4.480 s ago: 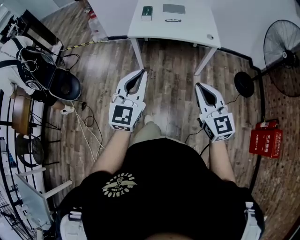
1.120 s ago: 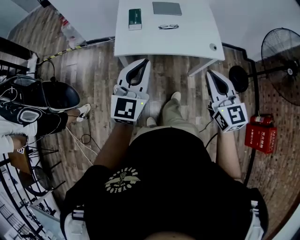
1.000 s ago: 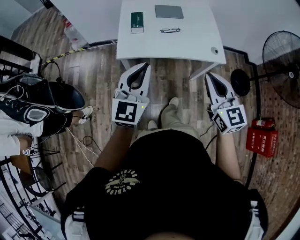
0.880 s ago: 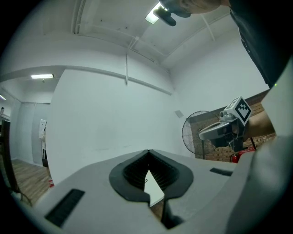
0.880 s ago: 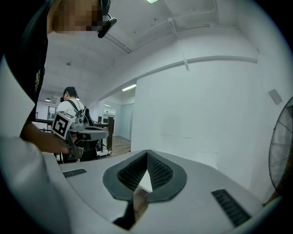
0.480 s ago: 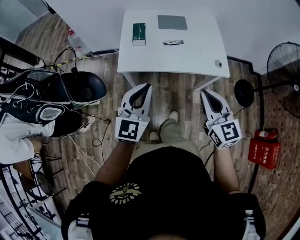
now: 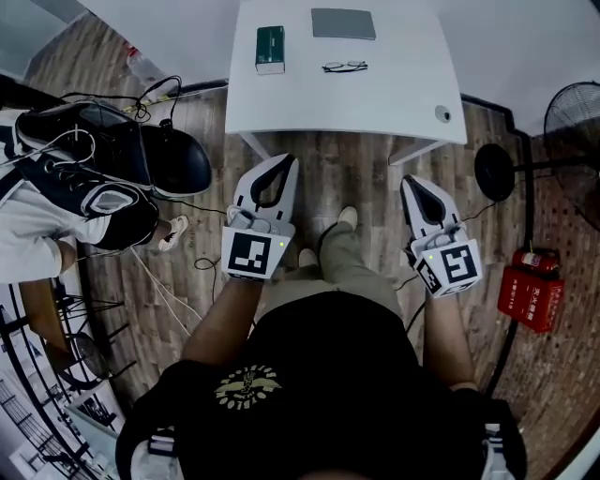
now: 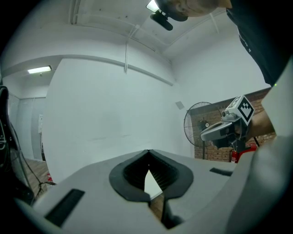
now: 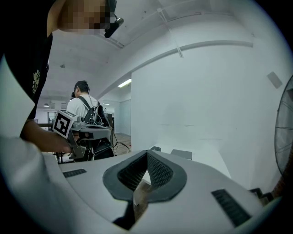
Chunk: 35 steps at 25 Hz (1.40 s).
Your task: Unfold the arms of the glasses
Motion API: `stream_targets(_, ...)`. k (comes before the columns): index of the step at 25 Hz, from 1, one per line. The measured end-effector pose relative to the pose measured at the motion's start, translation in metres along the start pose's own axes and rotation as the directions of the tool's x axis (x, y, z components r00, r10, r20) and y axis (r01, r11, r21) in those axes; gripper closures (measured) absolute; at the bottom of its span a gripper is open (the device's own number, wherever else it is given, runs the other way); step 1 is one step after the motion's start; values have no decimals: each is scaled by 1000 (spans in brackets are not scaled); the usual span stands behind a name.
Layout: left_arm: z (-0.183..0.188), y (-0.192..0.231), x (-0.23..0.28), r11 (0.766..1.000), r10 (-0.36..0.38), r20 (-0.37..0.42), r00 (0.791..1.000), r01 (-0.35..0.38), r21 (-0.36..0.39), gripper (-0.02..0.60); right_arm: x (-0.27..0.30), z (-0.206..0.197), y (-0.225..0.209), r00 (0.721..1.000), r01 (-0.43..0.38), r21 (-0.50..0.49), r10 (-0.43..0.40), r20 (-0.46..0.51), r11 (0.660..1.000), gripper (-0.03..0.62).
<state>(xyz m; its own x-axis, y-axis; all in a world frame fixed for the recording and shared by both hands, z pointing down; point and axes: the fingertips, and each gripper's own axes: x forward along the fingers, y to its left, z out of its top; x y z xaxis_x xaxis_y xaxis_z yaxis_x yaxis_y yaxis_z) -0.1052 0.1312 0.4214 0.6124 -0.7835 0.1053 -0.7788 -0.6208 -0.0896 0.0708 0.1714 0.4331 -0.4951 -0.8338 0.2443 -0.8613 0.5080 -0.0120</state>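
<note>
Closer now than a few seconds ago, the white tabletop (image 7: 394,94) fills the top of the head view, because the person has stepped toward it. On it lie the glasses (image 7: 345,67), just right of a green box (image 7: 270,49) and on the near side of a grey pad (image 7: 343,23). The left tongs (image 7: 284,162) and the right tongs (image 7: 410,182) are both clenched on nothing, over the wooden floor (image 7: 356,173), well apart from the glasses.

I take this for a lab or office workroom: plain white walls (image 8: 105,119), ceiling strip light (image 8: 39,70), wood-plank floor (image 7: 356,178), a white table (image 7: 394,94), loose cables (image 7: 173,286), a pedestal fan (image 7: 574,117), and red fire extinguishers (image 7: 532,286).
</note>
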Motion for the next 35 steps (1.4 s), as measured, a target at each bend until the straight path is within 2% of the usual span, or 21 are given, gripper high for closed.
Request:
stream_targets(3,-5,9,25,1000,-6,-8,1000,5,-8,575,23,0,-17,1000,-2,3,2,-2,1000,594)
stream_targets(10,-4,-3,36,1000,-17,3,1000,17,-4,575,33,7,-26,1000,-13,-9,13,28,1000,594)
stream_targets(17,-5,-6,62,1000,-30,-28,999,30,-8,575,47,11,-47,999,-40,2,40,21,999,594)
stream_targets(23,5,-13,94,998,-57,-58,997,55,-29,575,49,32,-87,998,-37,-8,37,45,999,594)
stream_targets(26,14,1,105,999,-37,-28,999,36,-39,575,62,45,-101,997,-28,-12,29,67,1000,592)
stream_targets(30,26,17,111,999,-6,-32,999,5,-43,575,72,58,-106,997,-29,-17,31,77,999,594)
stream_targets(35,34,38,130,998,43,-26,999,-43,-34,575,95,63,-114,995,-77,-22,78,65,997,594)
